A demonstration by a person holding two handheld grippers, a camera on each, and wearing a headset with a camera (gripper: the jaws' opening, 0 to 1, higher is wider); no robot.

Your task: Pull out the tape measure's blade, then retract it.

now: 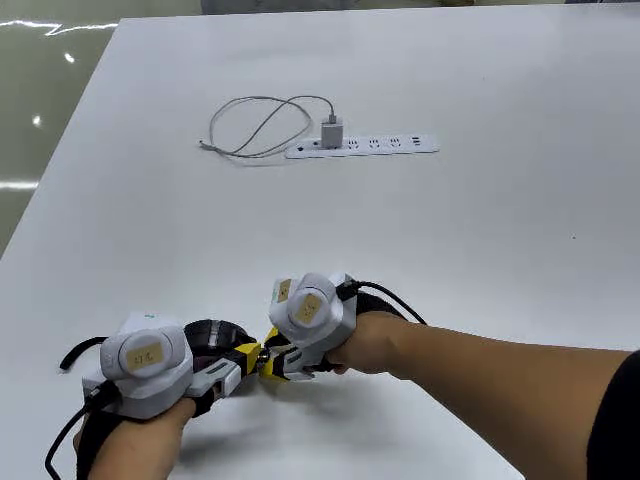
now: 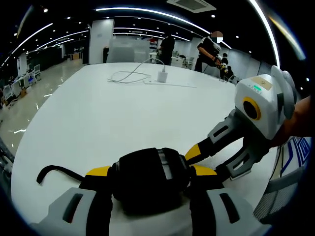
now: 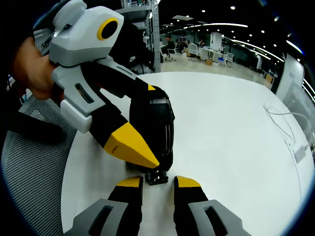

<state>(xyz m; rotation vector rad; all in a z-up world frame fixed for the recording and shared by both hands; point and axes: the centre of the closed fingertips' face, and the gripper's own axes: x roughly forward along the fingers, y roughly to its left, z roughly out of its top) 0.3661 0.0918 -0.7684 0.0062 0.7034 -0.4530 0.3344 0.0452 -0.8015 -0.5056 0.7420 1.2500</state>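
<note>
A black tape measure [image 3: 156, 123] sits near the front edge of a white desk [image 1: 480, 250]. The yellow-tipped fingers of the left gripper [image 2: 150, 172] are clenched across its case. The right gripper [image 3: 158, 183] faces it, fingers narrowly parted either side of the small black blade tab [image 3: 157, 177] — not visibly pinching it. The pull-out step looks about to start. The next move likely calls for closing on the tab, then drawing straight away while the left gripper holds the case firm. A black wrist strap [image 2: 53, 172] lies on the desk beside the case. Far back lie a white power strip [image 1: 365, 146], a charger [image 1: 331, 132] and a looped cable [image 1: 258, 125], well apart — nothing appears to block the pull path.
</note>
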